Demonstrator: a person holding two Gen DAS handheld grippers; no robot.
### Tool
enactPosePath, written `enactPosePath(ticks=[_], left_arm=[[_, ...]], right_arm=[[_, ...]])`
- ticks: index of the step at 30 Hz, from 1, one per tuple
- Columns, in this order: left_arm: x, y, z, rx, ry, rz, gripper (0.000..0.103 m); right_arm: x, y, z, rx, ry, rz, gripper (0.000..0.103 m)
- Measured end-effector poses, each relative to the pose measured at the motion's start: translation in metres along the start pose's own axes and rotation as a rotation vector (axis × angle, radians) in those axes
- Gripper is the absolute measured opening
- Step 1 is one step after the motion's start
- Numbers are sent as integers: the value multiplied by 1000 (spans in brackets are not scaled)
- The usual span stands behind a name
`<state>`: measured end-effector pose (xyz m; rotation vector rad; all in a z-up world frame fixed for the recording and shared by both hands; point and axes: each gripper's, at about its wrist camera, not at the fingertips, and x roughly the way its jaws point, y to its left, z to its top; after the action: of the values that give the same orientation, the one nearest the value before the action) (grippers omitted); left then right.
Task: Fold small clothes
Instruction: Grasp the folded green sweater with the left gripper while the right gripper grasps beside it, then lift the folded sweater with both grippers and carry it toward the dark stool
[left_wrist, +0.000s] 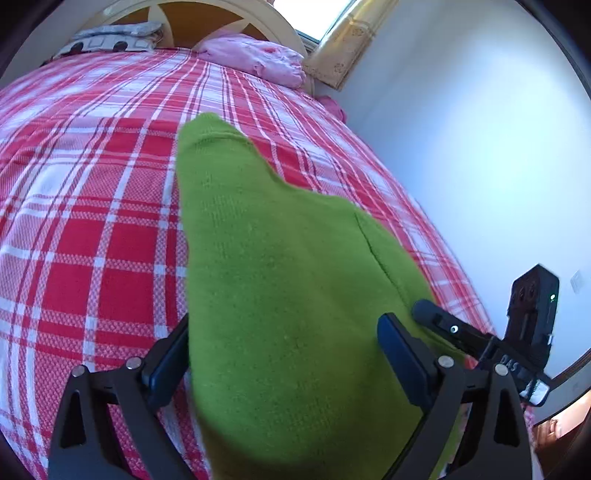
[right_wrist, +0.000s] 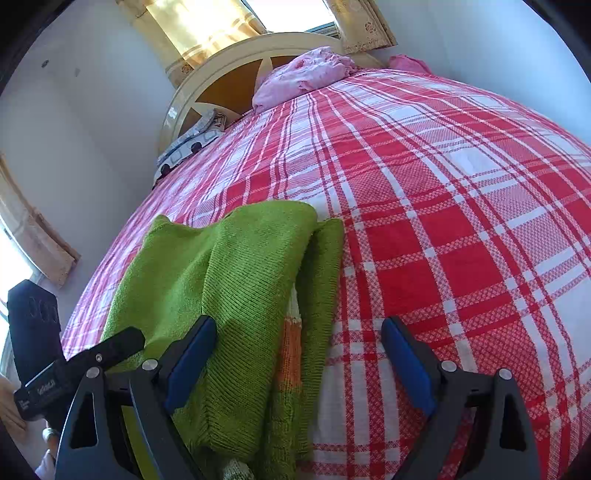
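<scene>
A small green knitted sweater (left_wrist: 280, 280) lies on the red and white plaid bed cover (left_wrist: 92, 236). In the left wrist view it fills the space between my left gripper's wide-open jaws (left_wrist: 284, 354), with one sleeve stretching away up the bed. My right gripper (left_wrist: 443, 328) shows at the sweater's right edge. In the right wrist view the sweater (right_wrist: 229, 295) lies partly folded, with an orange and white stripe (right_wrist: 290, 347) showing. My right gripper (right_wrist: 299, 369) is open over its right edge, not gripping. My left gripper (right_wrist: 110, 347) shows at the left.
A pink pillow (left_wrist: 258, 61) (right_wrist: 299, 77) and a patterned pillow (left_wrist: 110, 37) (right_wrist: 195, 142) lie at the cream headboard (right_wrist: 229, 59). White walls flank the bed; curtained windows (right_wrist: 207, 29) stand behind.
</scene>
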<state>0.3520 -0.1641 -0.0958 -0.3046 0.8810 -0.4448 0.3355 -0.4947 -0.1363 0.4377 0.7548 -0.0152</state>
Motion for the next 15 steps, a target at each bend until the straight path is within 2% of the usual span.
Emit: enactPosePath(ticks=[4,8,11,15], left_arm=[[11,-9,6,31,48,43,101],[13,-8,7,37,50,47,101],[12,-10,6,47,47,62,101],[11,-12,4,49,26,99,93]], right_arm=[[4,8,0,-42,26,58,91],[16,26,0,-125,77,43,91],[19,26,0,-129,90,60,91],[20,32,-2,-162,97,56,85]])
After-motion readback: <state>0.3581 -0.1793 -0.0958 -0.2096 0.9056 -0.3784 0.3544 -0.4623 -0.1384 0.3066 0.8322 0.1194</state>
